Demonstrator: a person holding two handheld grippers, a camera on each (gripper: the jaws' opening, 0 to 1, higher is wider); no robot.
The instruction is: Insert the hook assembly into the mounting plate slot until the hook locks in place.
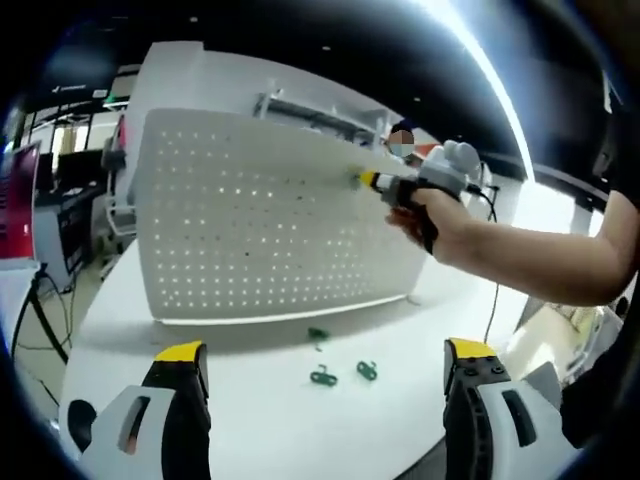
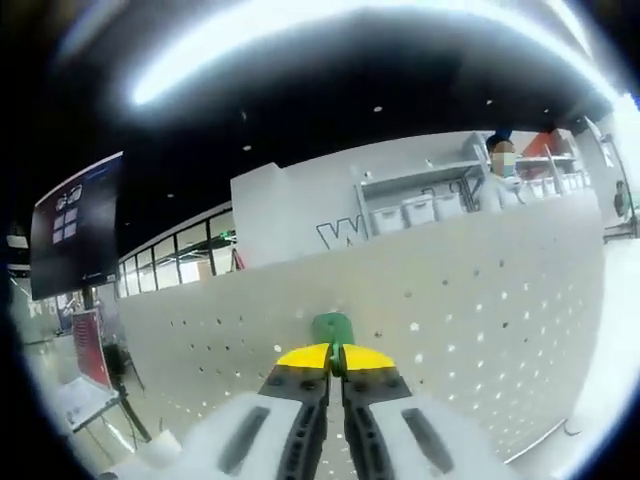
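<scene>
A white perforated metal mounting plate [image 1: 270, 225] stood upright on a smooth white tabletop [image 1: 260, 400], light shining through its rows of small holes. Three small green plastic hooks [image 1: 340, 368] lay loose on the tabletop in front of the plate's lower edge.

In the left gripper view, the left gripper [image 1: 325, 385] hung low over the table with its yellow-tipped jaws spread wide and nothing between them. The right gripper [image 1: 372, 180], held in a person's hand [image 1: 425, 210], reached to the plate's upper right part.

In the right gripper view, the right gripper [image 2: 335, 360] had its jaws clenched on a green plastic hook assembly [image 2: 332, 328], whose tip was up against the plate's face [image 2: 480, 300].

Beyond the plate were a white wall with shelving and storage bins [image 2: 420, 205], a dark ceiling with a long bright light strip [image 2: 330, 25], a dark wall screen [image 2: 75, 225], and windows.
</scene>
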